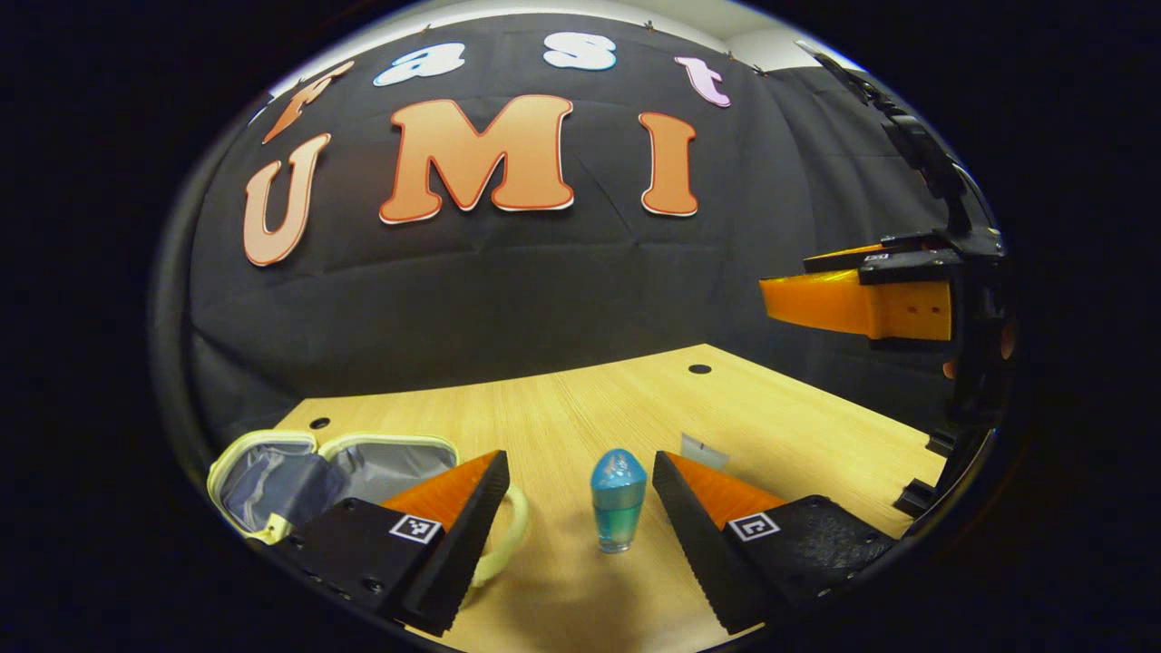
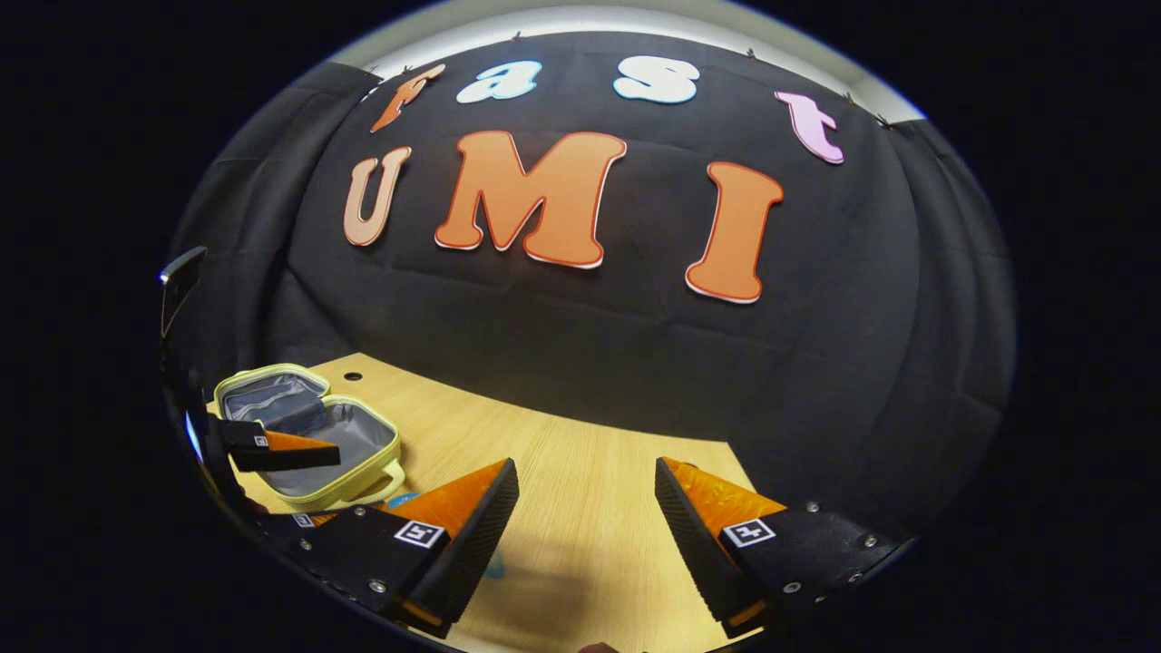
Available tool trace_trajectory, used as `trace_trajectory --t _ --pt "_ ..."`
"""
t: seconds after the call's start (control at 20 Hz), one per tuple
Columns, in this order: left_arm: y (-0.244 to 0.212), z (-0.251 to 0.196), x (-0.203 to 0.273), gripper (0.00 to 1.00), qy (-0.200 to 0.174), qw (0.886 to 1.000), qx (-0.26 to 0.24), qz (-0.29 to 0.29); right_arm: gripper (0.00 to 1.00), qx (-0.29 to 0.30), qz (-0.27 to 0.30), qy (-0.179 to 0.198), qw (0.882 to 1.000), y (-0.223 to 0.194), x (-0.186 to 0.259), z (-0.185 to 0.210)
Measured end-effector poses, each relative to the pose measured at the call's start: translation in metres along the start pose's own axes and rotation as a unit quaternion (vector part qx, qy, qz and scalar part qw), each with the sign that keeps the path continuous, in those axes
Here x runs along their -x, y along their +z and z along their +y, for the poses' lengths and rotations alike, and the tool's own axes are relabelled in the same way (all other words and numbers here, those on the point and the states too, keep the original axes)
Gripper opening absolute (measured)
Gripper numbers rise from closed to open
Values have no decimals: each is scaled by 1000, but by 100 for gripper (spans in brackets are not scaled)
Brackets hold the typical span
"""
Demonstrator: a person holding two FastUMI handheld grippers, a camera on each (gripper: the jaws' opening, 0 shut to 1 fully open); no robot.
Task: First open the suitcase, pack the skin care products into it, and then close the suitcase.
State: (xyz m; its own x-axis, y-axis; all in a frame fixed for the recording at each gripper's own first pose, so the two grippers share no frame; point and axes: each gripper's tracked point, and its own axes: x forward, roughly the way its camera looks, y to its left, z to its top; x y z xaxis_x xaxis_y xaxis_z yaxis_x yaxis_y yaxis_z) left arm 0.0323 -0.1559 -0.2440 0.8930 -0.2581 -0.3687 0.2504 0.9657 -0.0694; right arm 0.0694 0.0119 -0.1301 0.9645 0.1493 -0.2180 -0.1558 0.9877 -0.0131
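Suitcase (image 1: pixel 299 476) lies open on the wooden table (image 1: pixel 562 408), lid flat, grey lining showing, pale yellow trim, handle toward the near edge. Left gripper (image 1: pixel 580 508) hovers w/ jaws wide; a small blue bottle (image 1: pixel 619 501) stands upright on the table between its 2 fingers, touching neither. A clear sachet (image 1: pixel 703 451) lies just behind the far finger. Right gripper (image 2: pixel 585 517) hangs above bare tabletop, jaws wide too, nothing in them; suitcase sits well off to its left.
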Motion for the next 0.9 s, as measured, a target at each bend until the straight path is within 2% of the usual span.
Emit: trace_trajectory --t 0.15,0.35,0.55,0.6,0.65,0.7,0.75,0.85,0.9 --pt "-22 -6 -12 99 -2 1000 -2 10 96 12 5 3 1000 -17 -2 7" --pt "-55 -12 -35 99 -15 999 12 33 95 -2 18 3 1000 -42 -8 20" --pt "-76 -18 -54 92 -26 998 31 56 96 6 32 5 999 -68 -15 24" --pt "-76 -21 -57 75 -32 997 35 55 96 13 36 7 999 -75 -16 27" --pt "-79 -22 -60 67 -34 997 33 57 96 20 42 12 999 -84 -19 28" --pt "-82 -22 -61 63 -32 997 30 62 96 25 48 19 998 -93 -21 30" --pt "-87 -25 -63 63 -36 997 33 61 96 27 57 28 998 -105 -19 33" --pt "-83 -24 -61 47 -30 997 33 59 96 27 67 41 997 -122 -20 38" --pt "-83 -25 -63 47 -31 997 31 58 96 26 73 47 996 -131 -21 40"
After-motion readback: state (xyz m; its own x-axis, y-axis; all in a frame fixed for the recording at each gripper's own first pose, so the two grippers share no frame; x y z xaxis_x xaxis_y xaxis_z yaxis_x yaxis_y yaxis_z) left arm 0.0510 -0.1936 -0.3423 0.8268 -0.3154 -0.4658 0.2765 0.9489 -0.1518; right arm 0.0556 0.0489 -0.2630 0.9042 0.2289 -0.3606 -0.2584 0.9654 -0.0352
